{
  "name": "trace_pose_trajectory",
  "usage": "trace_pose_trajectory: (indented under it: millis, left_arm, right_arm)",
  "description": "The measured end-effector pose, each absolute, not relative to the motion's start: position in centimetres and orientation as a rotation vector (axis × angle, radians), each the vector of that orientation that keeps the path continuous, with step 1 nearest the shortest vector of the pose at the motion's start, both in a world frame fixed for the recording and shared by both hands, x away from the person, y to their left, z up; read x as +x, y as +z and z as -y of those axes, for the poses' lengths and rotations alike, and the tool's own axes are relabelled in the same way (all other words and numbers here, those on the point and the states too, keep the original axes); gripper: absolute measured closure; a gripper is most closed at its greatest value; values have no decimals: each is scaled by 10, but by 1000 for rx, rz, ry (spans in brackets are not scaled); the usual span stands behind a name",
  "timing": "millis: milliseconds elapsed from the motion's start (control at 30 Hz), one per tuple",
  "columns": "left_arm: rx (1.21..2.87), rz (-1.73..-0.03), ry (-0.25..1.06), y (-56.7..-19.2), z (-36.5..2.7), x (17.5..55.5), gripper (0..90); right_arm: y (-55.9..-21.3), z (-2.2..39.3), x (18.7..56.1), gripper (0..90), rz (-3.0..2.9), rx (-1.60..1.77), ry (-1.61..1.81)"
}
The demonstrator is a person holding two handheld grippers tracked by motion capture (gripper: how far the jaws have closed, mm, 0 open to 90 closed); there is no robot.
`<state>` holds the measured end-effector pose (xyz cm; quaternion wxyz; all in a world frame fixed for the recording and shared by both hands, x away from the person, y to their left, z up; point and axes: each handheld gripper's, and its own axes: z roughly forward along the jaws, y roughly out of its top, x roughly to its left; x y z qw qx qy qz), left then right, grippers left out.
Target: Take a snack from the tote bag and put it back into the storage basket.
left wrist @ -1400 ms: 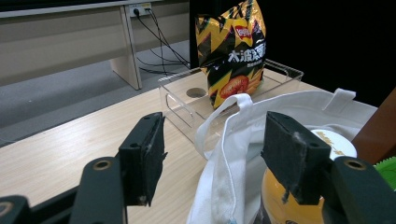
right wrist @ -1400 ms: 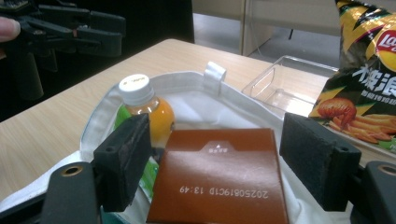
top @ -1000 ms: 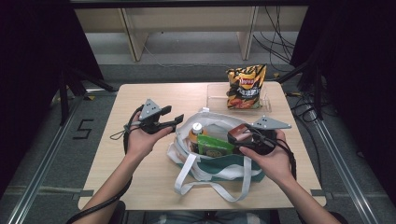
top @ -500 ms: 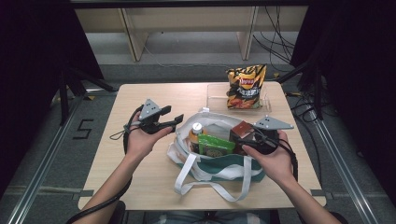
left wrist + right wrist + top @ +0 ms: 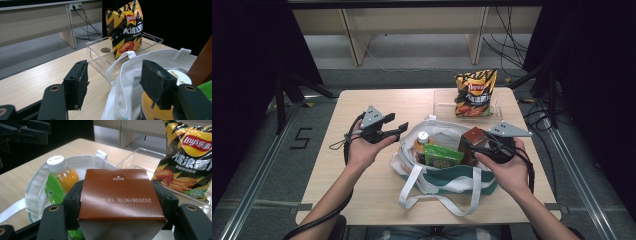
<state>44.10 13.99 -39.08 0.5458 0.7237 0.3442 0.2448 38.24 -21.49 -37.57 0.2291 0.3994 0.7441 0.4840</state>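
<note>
A bag sat mid-table, holding a bottle, packet and box; chips stood in a tray beyond, far right.

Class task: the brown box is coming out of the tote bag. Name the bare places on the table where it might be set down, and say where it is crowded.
Free: the clear tray left of the chip bag; the far-left tabletop beyond the left gripper. Crowded: the tote bag, with bottle, green packet and the brown box between the right gripper jaws, which have just been closing.
</note>
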Motion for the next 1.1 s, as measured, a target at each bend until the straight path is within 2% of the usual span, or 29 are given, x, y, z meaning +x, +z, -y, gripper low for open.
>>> trace_pose_trajectory:
  millis: [1100]
  left_arm:
    - [1712, -818, 580, -390, -140, 441, 386]
  right_arm:
    - [-343, 230, 376, 385, -1912, 1101, 1468]
